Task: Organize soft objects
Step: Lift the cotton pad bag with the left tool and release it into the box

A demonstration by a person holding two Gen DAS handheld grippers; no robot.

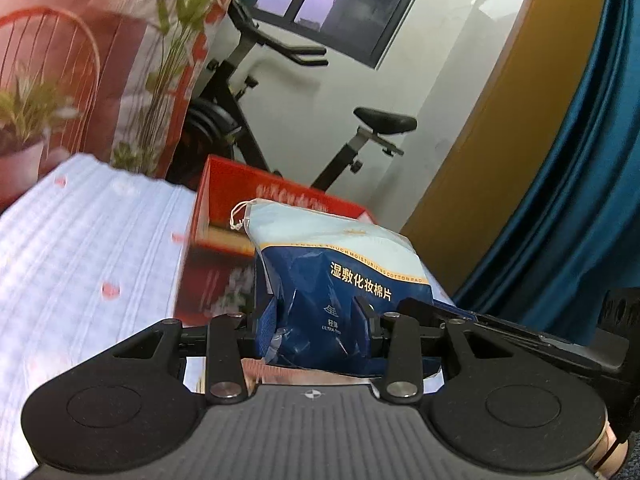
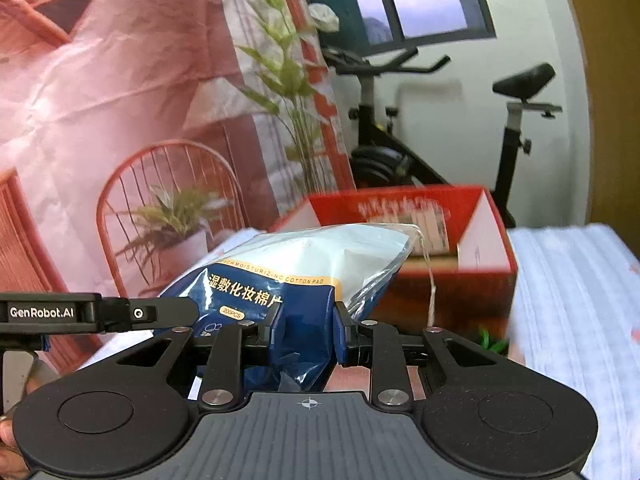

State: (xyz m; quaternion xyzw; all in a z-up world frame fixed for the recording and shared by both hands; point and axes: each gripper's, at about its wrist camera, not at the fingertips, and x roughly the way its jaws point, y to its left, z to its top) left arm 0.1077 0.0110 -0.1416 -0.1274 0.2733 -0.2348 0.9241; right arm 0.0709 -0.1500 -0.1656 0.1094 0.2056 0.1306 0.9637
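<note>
A blue and white bag of cotton pads (image 1: 340, 264) with a white drawstring is held in the air by both grippers. My left gripper (image 1: 316, 320) is shut on its blue lower end. In the right wrist view my right gripper (image 2: 306, 328) is shut on the blue end of the same bag (image 2: 304, 264). Behind the bag stands an open red box (image 1: 240, 204), which also shows in the right wrist view (image 2: 484, 240). The other gripper's black body (image 2: 80, 314) reaches in from the left.
A white quilted cloth with small pink marks (image 1: 80, 248) covers the surface, also on the right (image 2: 572, 300). A printed backdrop with a chair and plants (image 2: 120, 120) hangs behind. An exercise bike (image 1: 280, 120) stands by the wall, near a blue curtain (image 1: 580, 160).
</note>
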